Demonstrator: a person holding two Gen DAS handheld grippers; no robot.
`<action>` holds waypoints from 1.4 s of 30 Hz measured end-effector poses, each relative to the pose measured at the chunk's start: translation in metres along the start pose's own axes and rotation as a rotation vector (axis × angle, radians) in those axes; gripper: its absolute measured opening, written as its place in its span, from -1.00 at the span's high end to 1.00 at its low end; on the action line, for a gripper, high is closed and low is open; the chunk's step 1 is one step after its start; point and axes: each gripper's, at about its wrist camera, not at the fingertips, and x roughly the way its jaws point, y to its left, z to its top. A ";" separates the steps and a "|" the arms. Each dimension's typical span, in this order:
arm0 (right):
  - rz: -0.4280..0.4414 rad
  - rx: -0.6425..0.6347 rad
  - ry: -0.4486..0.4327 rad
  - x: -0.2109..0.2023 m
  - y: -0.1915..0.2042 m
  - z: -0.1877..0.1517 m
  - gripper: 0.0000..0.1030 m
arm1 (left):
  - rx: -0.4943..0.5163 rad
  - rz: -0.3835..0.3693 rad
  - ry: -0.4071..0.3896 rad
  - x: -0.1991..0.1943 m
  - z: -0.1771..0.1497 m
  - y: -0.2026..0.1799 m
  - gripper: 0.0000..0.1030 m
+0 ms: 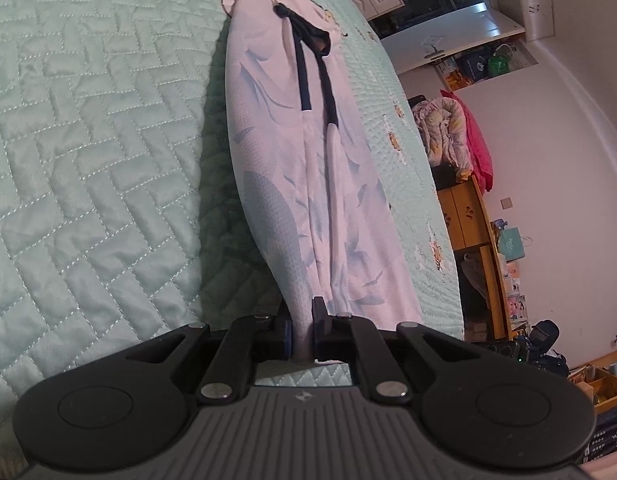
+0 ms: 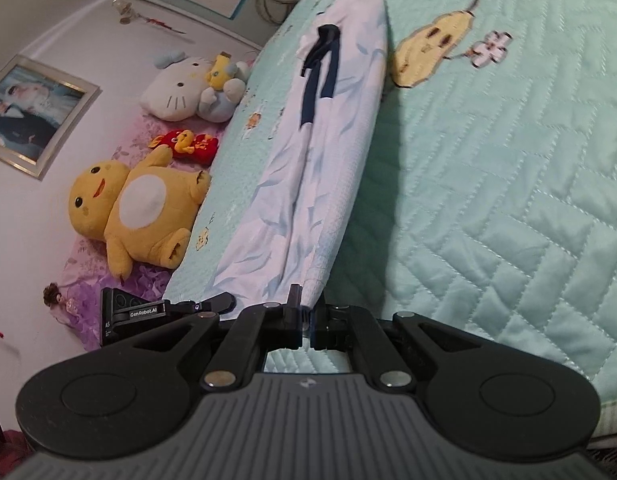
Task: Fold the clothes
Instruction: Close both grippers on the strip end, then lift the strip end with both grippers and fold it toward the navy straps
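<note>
Stretching ahead over quilt [image 1: 88, 160], pale garment [image 1: 308, 184], left claw [image 1: 302, 326] and right claw [image 2: 306, 320] clamped on its near edge

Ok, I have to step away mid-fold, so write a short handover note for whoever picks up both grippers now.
Left gripper: shut on the near edge of the white floral garment.
Right gripper: shut on the same garment's edge at its own corner.
The garment stretches away over the green quilted bedspread, its dark drawstring at the far end.
Done: both near corners gripped, cloth raised.
Left: carry the near edge over to make the fold, then release.
</note>
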 end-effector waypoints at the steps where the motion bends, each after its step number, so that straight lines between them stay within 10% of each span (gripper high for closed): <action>1: 0.003 -0.007 0.001 0.000 0.002 0.000 0.97 | 0.005 0.000 -0.002 -0.001 -0.001 -0.001 0.87; 42: 0.203 -0.110 0.110 -0.070 0.133 -0.085 0.97 | -0.020 -0.132 0.042 -0.133 -0.073 -0.039 0.88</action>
